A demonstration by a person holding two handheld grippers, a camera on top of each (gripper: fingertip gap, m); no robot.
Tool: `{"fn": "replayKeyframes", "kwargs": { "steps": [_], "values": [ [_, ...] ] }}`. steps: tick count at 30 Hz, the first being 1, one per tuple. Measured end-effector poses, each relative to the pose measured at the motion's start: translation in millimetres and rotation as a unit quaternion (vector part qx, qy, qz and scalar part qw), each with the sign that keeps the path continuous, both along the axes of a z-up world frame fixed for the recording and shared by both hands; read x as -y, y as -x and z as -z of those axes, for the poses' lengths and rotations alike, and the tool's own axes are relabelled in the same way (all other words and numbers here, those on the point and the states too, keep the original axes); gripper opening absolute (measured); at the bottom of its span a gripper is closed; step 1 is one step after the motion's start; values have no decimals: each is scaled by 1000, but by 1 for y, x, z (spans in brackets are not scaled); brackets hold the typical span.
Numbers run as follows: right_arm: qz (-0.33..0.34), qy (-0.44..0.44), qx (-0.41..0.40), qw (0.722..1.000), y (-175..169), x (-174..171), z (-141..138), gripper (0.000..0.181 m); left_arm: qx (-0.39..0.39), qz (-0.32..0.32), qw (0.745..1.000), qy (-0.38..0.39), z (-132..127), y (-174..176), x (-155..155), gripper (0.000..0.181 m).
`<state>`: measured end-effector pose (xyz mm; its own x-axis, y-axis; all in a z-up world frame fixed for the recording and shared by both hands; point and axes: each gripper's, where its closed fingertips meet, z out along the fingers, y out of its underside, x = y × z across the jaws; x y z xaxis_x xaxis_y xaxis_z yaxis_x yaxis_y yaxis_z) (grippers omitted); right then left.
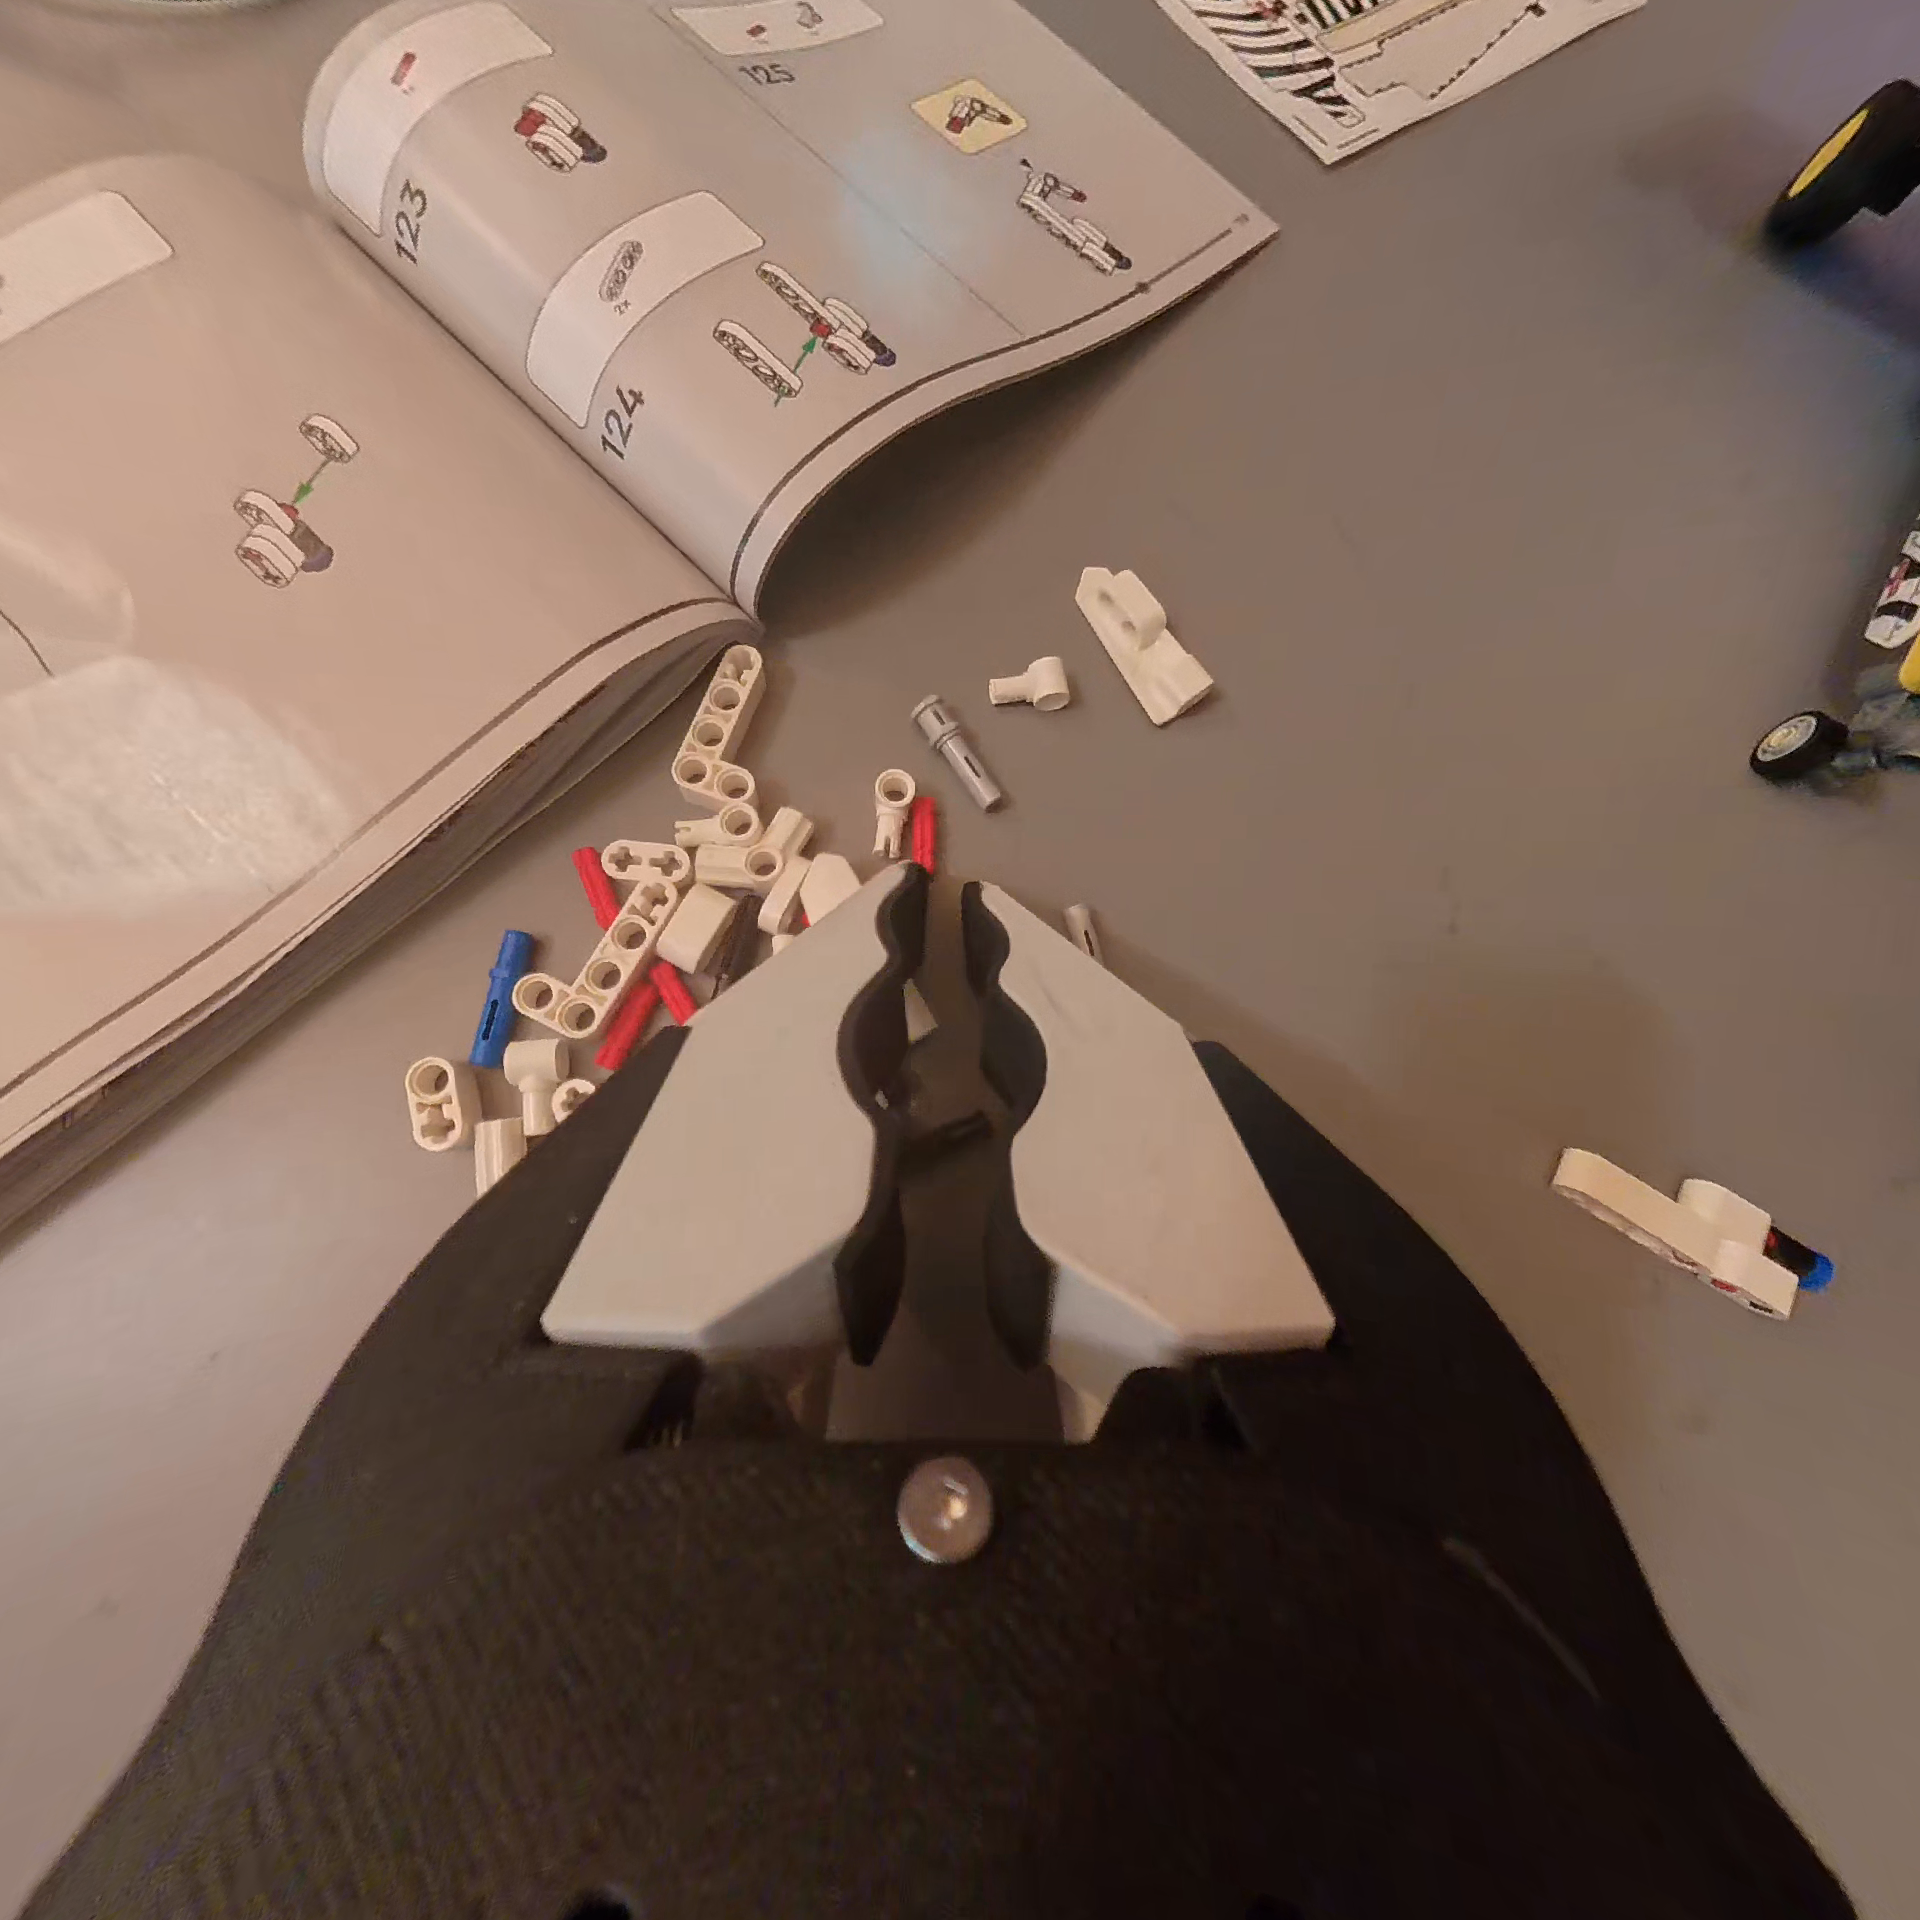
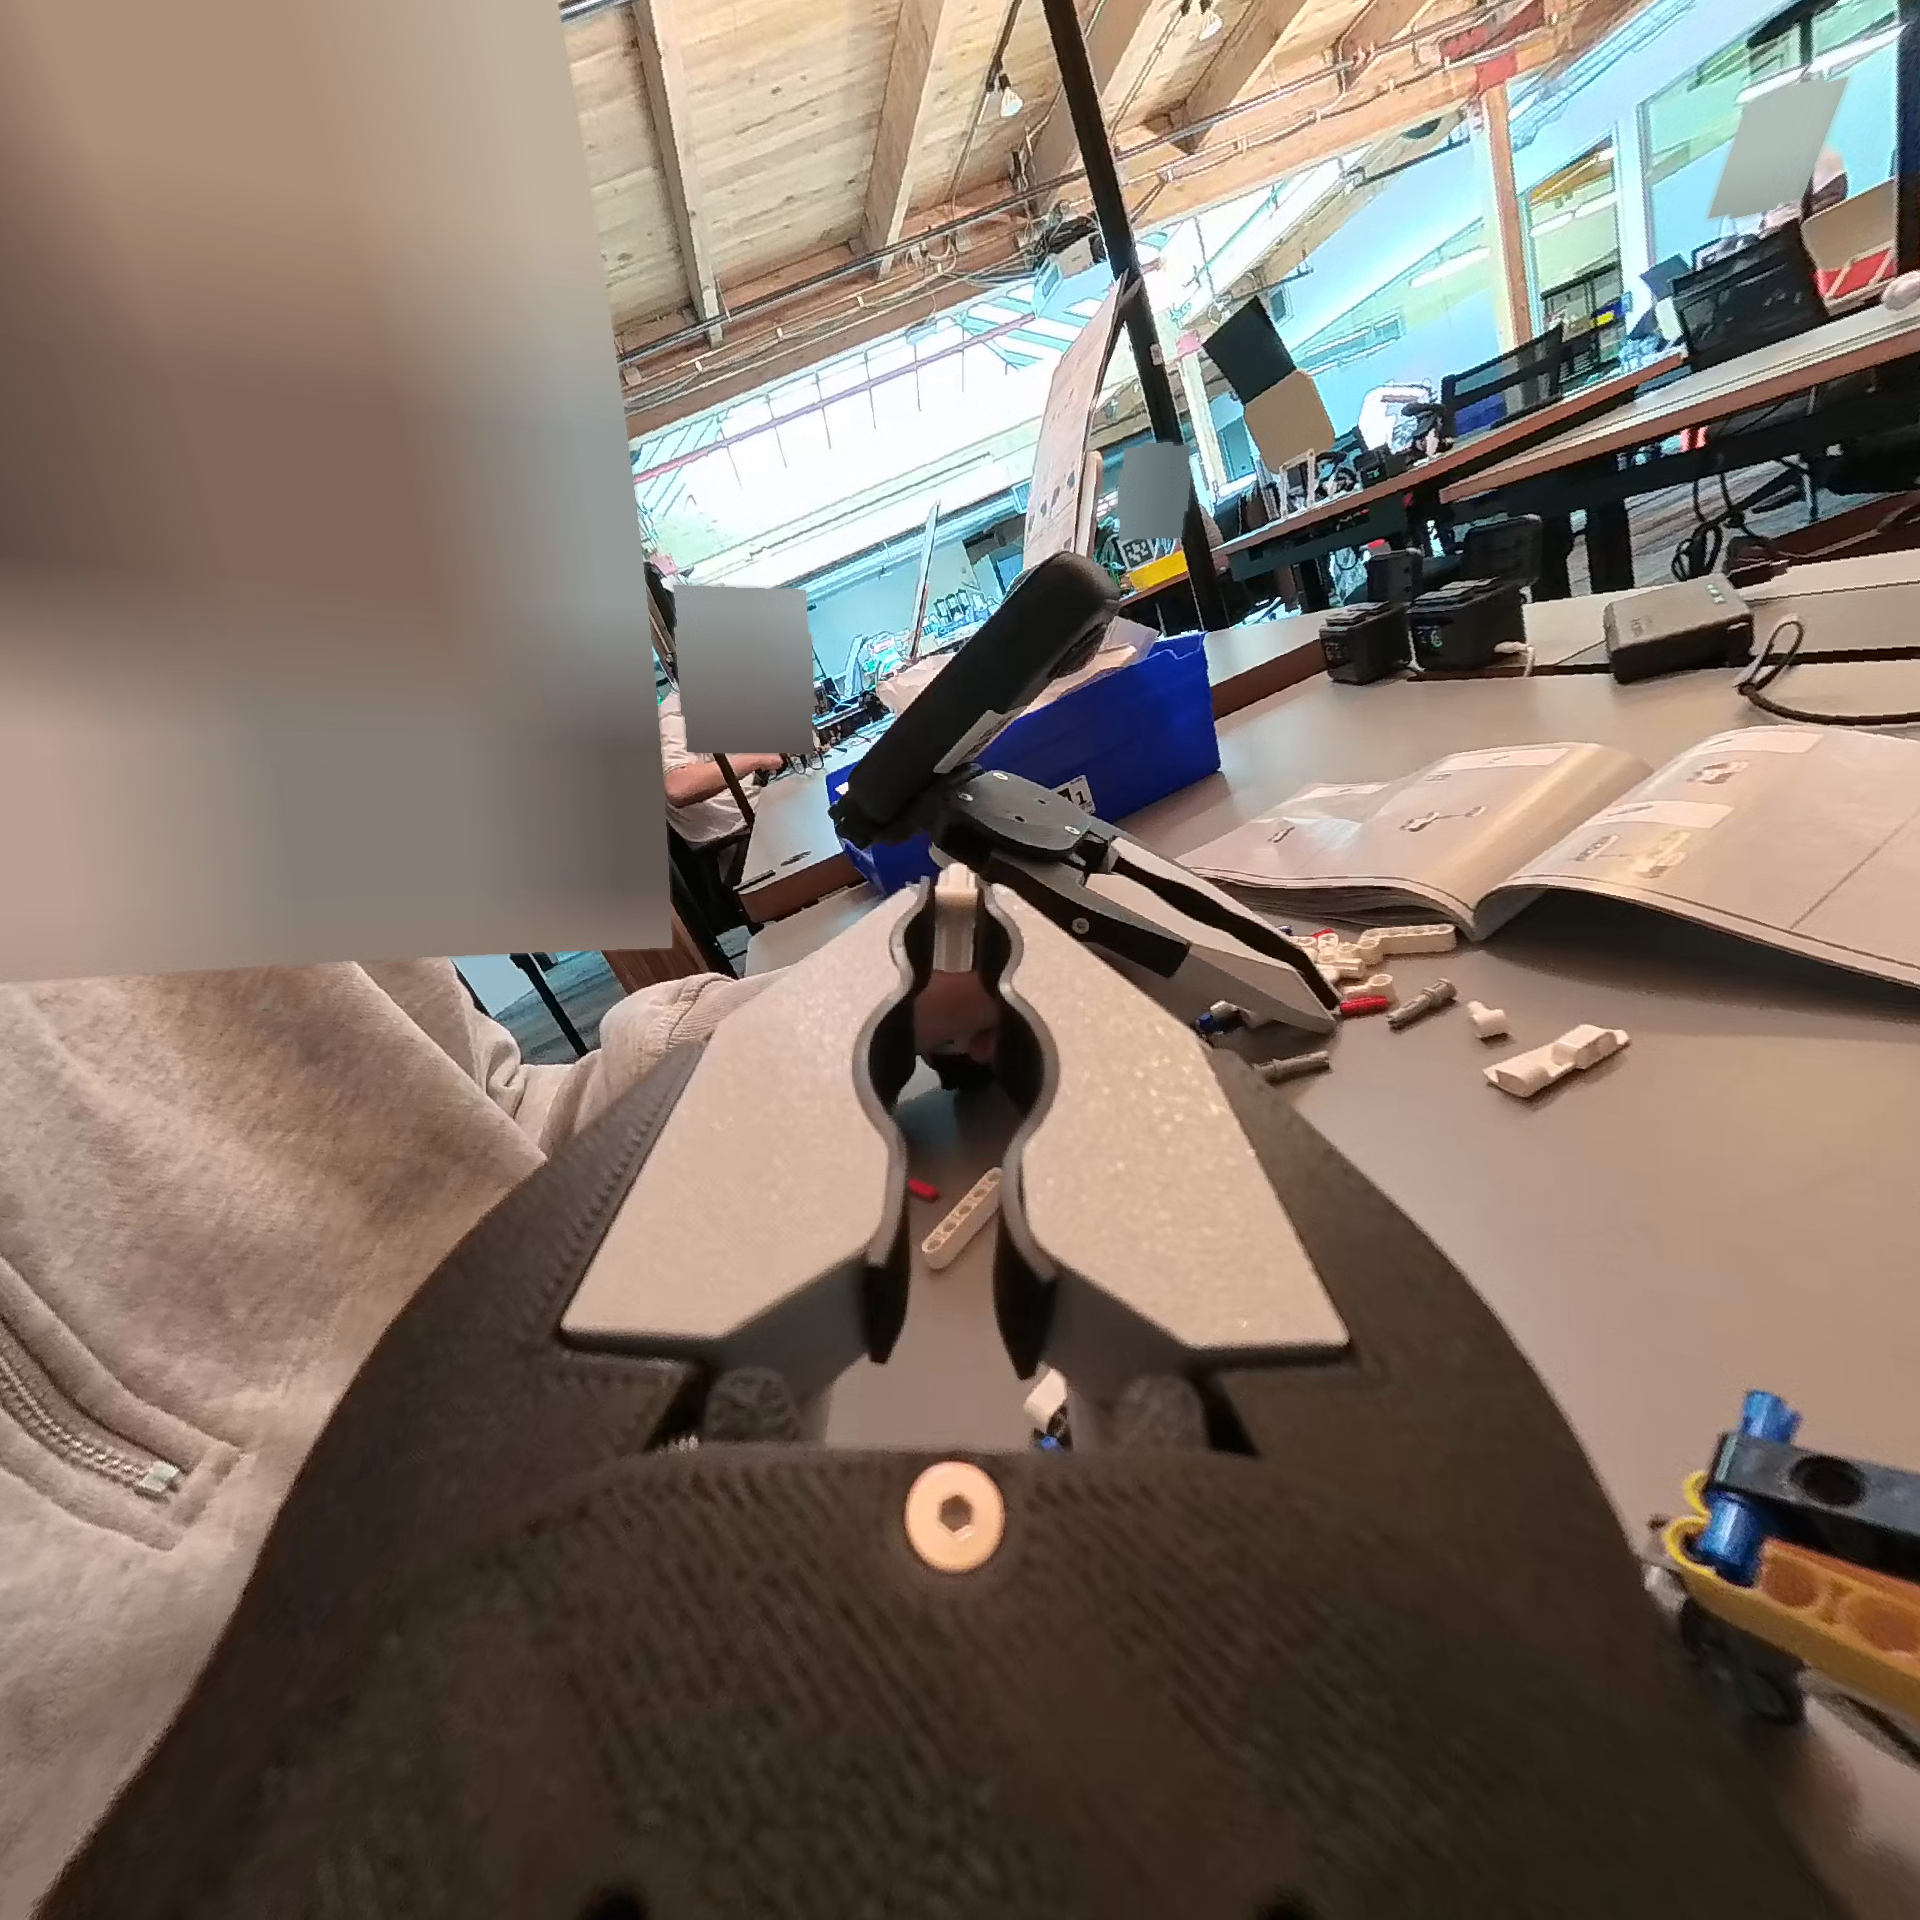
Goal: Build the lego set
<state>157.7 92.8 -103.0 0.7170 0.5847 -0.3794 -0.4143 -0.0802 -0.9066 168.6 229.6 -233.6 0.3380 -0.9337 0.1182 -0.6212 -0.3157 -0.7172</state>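
Observation:
My left gripper points down into a pile of white, red and blue Lego Technic pieces, with its tips beside a red pin. Its jaws are almost together, and a small black pin shows in the gap between the pads. The left gripper also shows in the right wrist view, with its tips on the table. My right gripper is raised above the table and shut on a small white piece. The open instruction booklet lies behind the pile and also shows in the right wrist view.
Loose on the grey table are a grey pin, a white connector, a white block and a white subassembly with a blue pin. Wheeled model parts and a sticker sheet lie at the right. A blue bin stands behind, and a white beam lies under the right gripper. My right fingertips sit around 20 cm from my left ones.

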Motion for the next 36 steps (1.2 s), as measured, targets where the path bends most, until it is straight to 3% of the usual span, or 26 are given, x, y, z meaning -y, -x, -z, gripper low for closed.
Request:
{"fn": "replayKeyframes", "kwargs": {
  "steps": [17,25,30,36],
  "values": [
    [-4,2,-8,1000,-1,0,0,6,8,-2,1000,30,1,-6,-4,10],
    [-2,4,0,1000,0,1,2,6,15,47,999,23,-2,-8,10,3],
    [1,-1,5,1000,-2,4,1,6,95,117,988,-20,-30,-11,32,2],
    [-46,-27,-61,997,-7,16,-13,5,240,227,931,-152,-95,-7,81,2]
  ]
}}
